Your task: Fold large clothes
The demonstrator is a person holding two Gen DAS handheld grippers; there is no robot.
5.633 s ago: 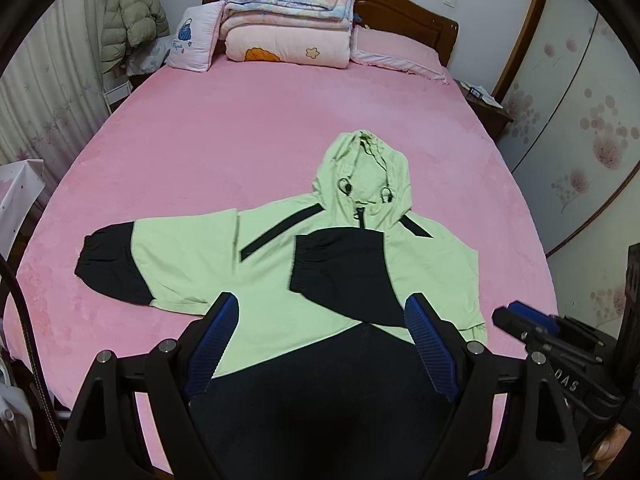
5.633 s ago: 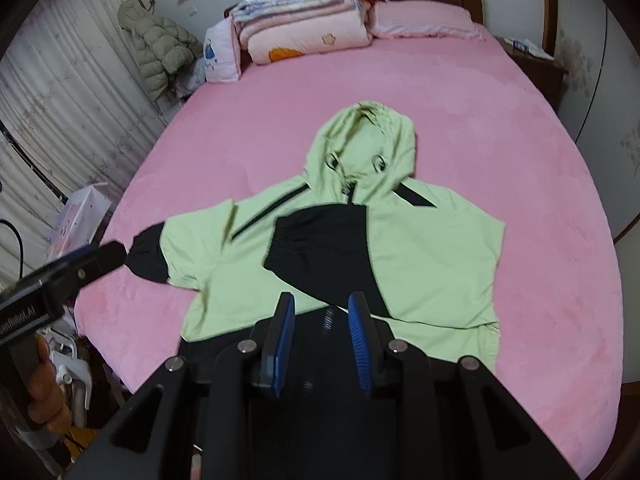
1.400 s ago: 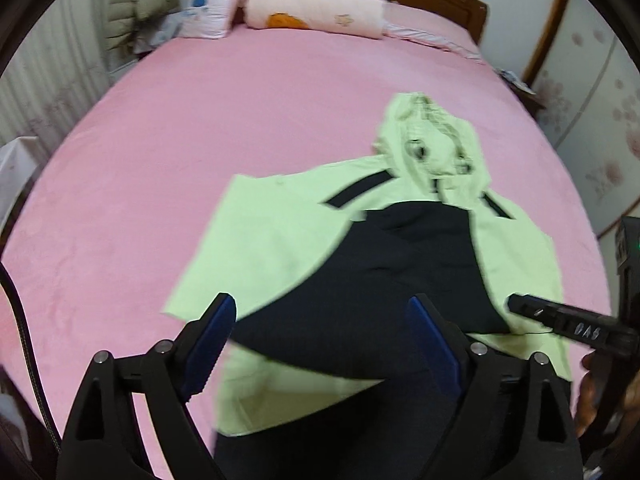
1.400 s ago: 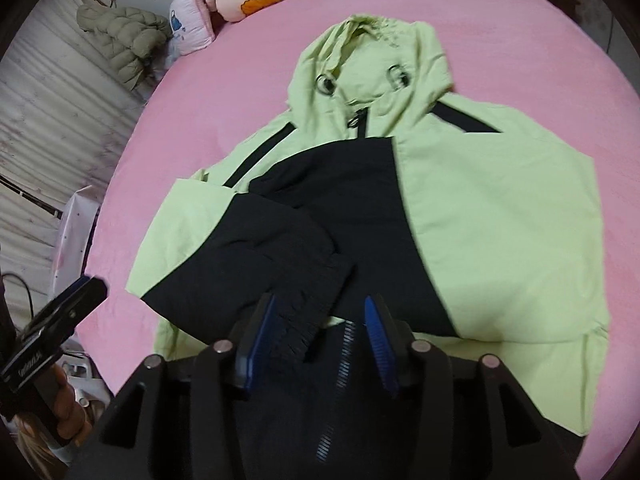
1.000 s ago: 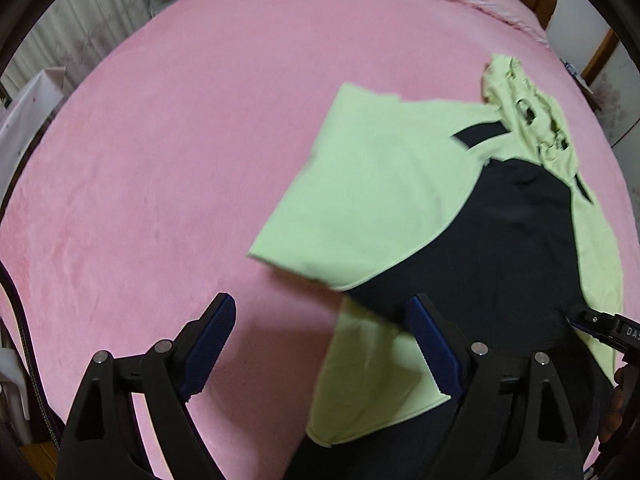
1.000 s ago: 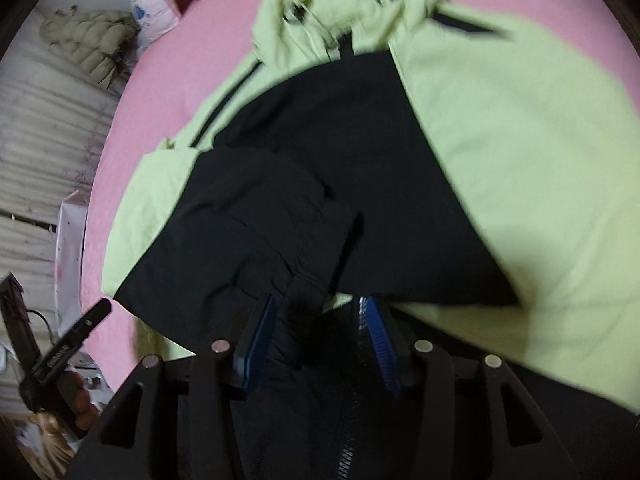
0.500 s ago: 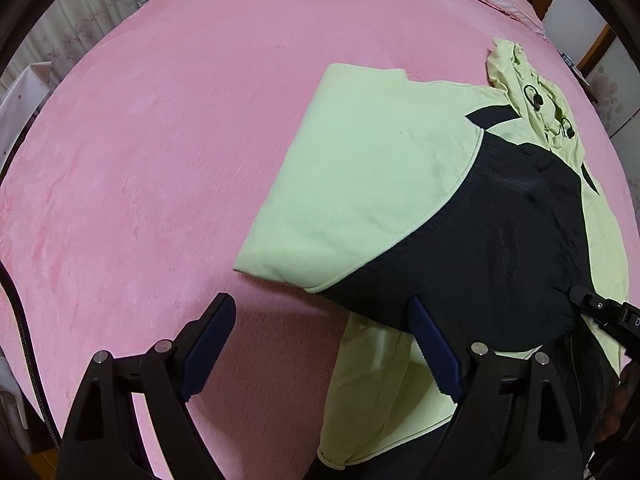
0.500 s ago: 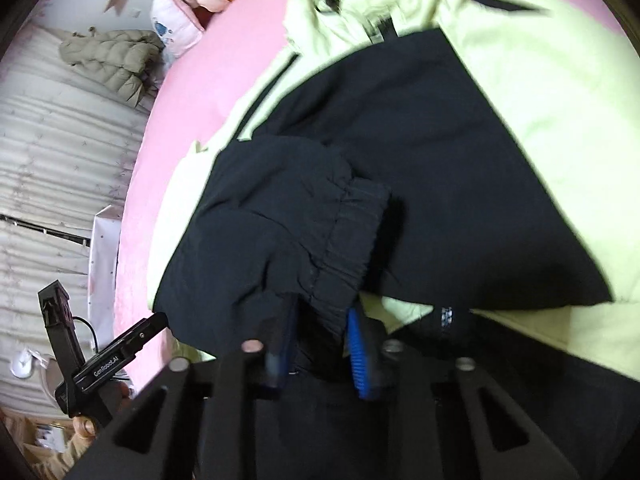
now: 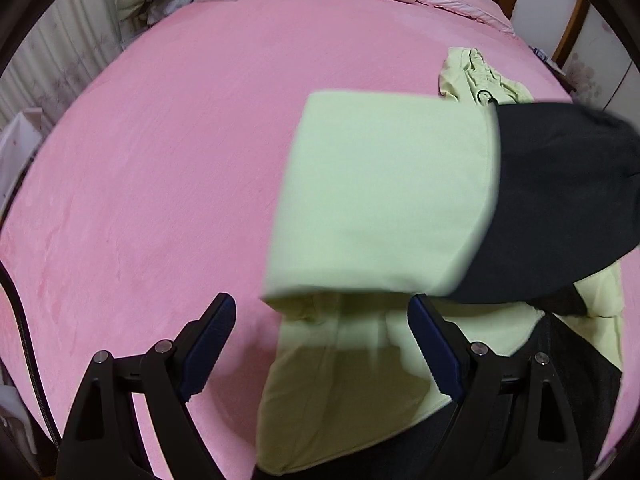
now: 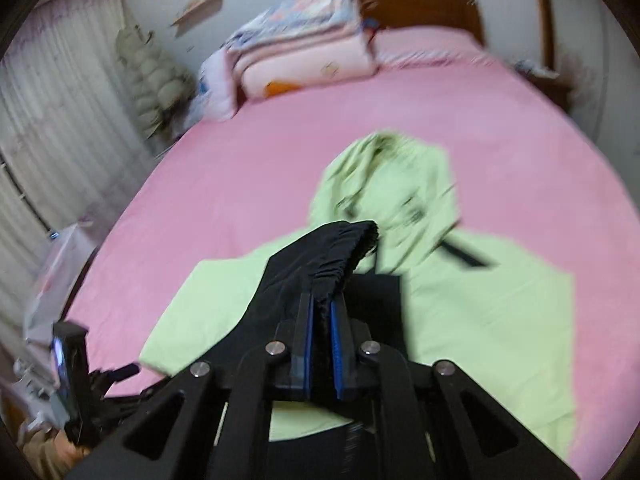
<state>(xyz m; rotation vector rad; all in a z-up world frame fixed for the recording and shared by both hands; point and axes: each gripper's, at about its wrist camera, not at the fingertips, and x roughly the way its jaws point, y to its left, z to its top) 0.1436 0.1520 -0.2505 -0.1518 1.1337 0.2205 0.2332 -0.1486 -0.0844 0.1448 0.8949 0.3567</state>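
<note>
While the right gripper (image 10: 321, 338) is closing its jaws on the black elastic cuff (image 10: 344, 248) of the sleeve, the left gripper (image 9: 322, 346) is hovering wide open, holding nothing. Beyond them, the green-and-black hooded jacket (image 10: 492, 280) is lying on the pink bed (image 10: 280, 160). Light, limp fabric is sagging; that gathered cuff looks the surest hold.

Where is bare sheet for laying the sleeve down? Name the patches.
Bare pink sheet runs between the jacket and the curtain side, and between the hood and the pillows. The jacket's middle is crowded.
</note>
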